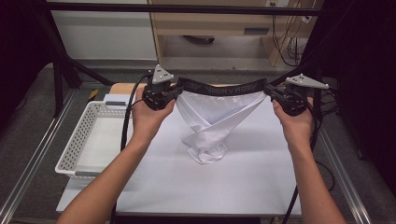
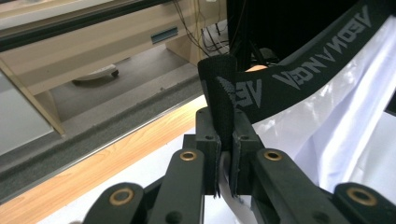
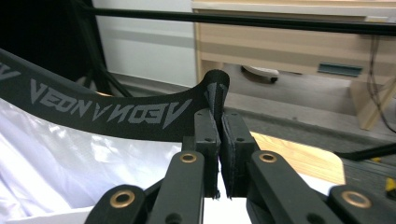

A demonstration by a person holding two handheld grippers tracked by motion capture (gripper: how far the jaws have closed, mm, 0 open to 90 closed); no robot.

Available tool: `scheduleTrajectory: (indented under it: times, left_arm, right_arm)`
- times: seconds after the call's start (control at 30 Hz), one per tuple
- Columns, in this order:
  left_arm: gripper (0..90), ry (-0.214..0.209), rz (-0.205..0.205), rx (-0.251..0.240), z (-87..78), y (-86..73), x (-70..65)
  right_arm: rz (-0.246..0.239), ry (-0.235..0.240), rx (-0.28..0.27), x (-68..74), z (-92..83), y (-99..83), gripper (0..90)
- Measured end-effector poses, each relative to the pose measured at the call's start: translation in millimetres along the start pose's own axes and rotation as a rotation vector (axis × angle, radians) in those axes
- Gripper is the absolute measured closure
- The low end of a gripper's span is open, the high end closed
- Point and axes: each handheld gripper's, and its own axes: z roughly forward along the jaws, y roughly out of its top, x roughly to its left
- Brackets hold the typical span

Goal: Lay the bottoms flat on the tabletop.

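1. Where the jaws of the left gripper (image 2: 223, 154) meet, they are clamped tight on a folded end of the black waistband (image 2: 299, 74), which stands up in a loop above the jaw tips in the left gripper view; a strip of white cloth also lies between them.
2. The jaws of the right gripper (image 3: 220, 154) are likewise pressed together on the other end of the waistband (image 3: 107, 109), whose fold rises just above their tips in the right gripper view.
3. Between the two grippers, the waistband (image 1: 219, 87) is stretched out in a shallow downward curve, grey lettering reading upside down along it in the high view.
4. Below the waistband, the white garment (image 1: 210, 126) hangs twisted, narrowing downward; its lower end rests crumpled on the surface (image 1: 196, 186).
5. The left gripper (image 1: 173, 93) is held in the left hand (image 1: 147, 116) at the waistband's left end; the right gripper (image 1: 272, 95) is held in the right hand (image 1: 295, 123) at its right end. Both are raised above the surface.
6. Left of the waistband, beside the left forearm, a white perforated basket (image 1: 77, 140) stands on the surface.
7. Beyond the waistband, a wooden edge (image 2: 93, 163) borders the surface, and a pale wooden cabinet (image 3: 299, 46) stands farther back.
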Motion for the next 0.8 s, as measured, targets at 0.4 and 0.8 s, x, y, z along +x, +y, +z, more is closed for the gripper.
scheduleTrajectory:
  times: [0.4, 0.8]
  left_arm:
    - [84.4, 0.054, -0.017, -0.015, 25.3, 12.0, 15.3]
    - [84.6, 0.079, 0.017, -0.058, -11.3, 29.3, 10.3]
  right_arm:
    - [0.011, -0.052, -0.003, -3.9, 31.1, 5.6, 86.7]
    - [-0.016, -0.018, -0.064, 8.2, 7.8, 37.7, 86.6]
